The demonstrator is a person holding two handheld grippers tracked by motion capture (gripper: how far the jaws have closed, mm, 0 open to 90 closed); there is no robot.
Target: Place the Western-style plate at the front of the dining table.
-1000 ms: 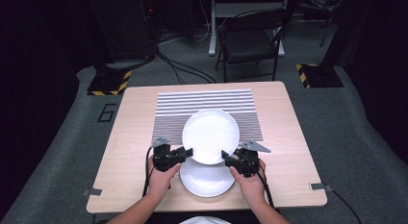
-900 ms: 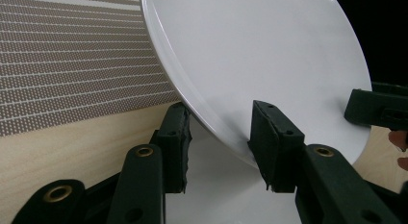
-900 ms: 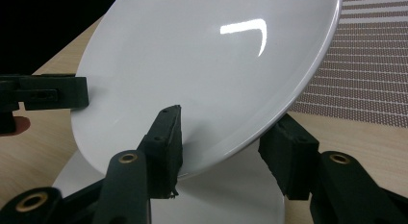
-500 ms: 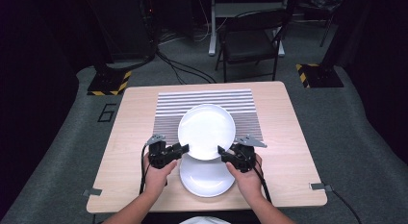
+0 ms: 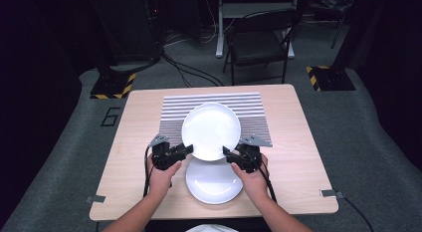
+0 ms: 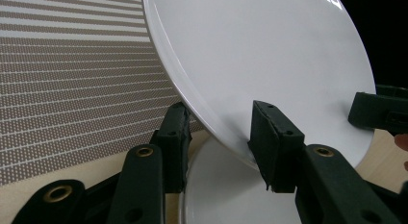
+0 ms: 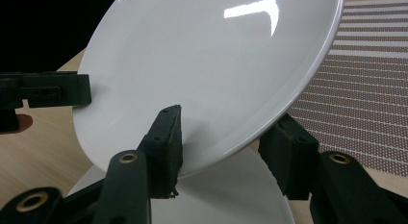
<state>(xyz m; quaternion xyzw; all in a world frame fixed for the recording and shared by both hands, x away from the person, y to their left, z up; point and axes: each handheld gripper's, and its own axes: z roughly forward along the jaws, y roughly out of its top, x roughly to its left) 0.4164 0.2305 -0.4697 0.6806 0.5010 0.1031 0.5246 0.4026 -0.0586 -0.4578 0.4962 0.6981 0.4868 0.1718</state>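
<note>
1. Dark grey carpet surrounds a light wooden table (image 5: 124, 157); this is seen from above, with a person's 2 forearms entering from the bottom edge.
2. Nearest the person, a white plate (image 5: 214, 181) lies flat on the table between the 2 hands. It has nothing on it.
3. On the left, the left hand (image 5: 160, 176) holds the left gripper (image 5: 185, 150), which points inward and slightly away from the person. Its black jaws are clamped on the lower left rim of a second white plate (image 5: 211, 130).
4. On the right, the right hand (image 5: 254, 178) holds the right gripper (image 5: 227, 153), which points inward, mirroring the left one. Its jaws are clamped on the lower right rim of the same raised plate.
5. In the left gripper view, the raised plate's (image 6: 269, 56) rim sits between the 2 black pads, 1 on its upper face and 1 beneath it. The plate tilts, its far edge higher. The flat plate (image 6: 226, 195) shows beneath it.
6. In the right gripper view, the raised plate (image 7: 207, 70) is pinched the same way, with the flat plate (image 7: 231, 195) below and the other gripper's jaw at the left edge.
7. Both plates are bare. From above, the raised plate's near edge overlaps the flat plate's far edge.
8. Beyond the raised plate, a striped grey and white mat (image 5: 249, 105) covers the table's far middle.
9. Farther off, a dark folding chair (image 5: 259, 43) stands on the floor, with black cables (image 5: 189, 72) trailing nearby.
</note>
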